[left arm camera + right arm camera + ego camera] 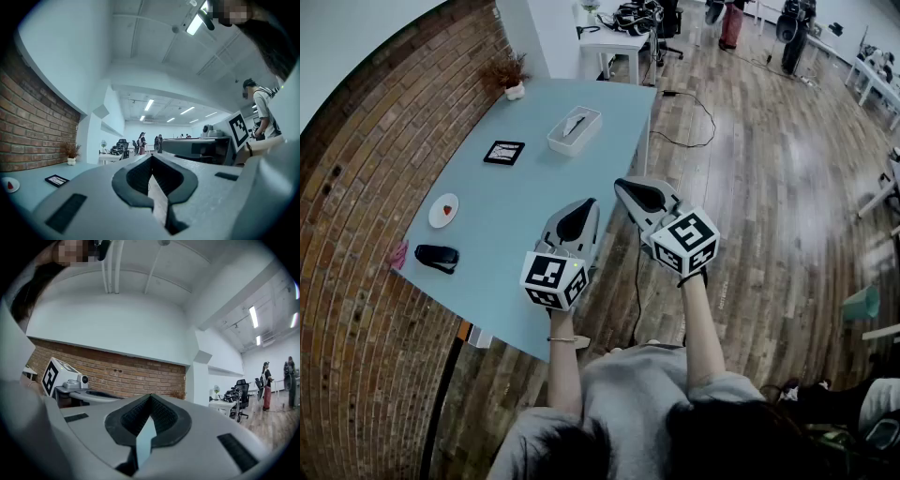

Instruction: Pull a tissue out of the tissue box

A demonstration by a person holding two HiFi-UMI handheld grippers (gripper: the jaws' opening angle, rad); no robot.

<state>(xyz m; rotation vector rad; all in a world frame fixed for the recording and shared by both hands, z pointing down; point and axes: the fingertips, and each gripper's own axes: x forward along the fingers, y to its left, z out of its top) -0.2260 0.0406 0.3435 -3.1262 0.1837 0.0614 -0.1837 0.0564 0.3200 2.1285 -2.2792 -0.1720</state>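
The tissue box [574, 131], a pale open-topped box with a tissue showing in its slot, stands on the far part of the light-blue table [534, 206]. Both grippers are held level in the air, well short of the box. My left gripper [584, 206] hovers over the table's near right edge, its jaws closed together with nothing between them [151, 159]. Beside it, over the wooden floor, my right gripper [624, 186] is shut and empty too [150, 397]. The box shows in neither gripper view.
On the table lie a black framed card [503, 152], a small plate with something red [443, 210], a black object [437, 256] and a potted plant [514, 80]. A brick wall runs along the left. A white desk [614, 42] and a floor cable [698, 117] lie beyond.
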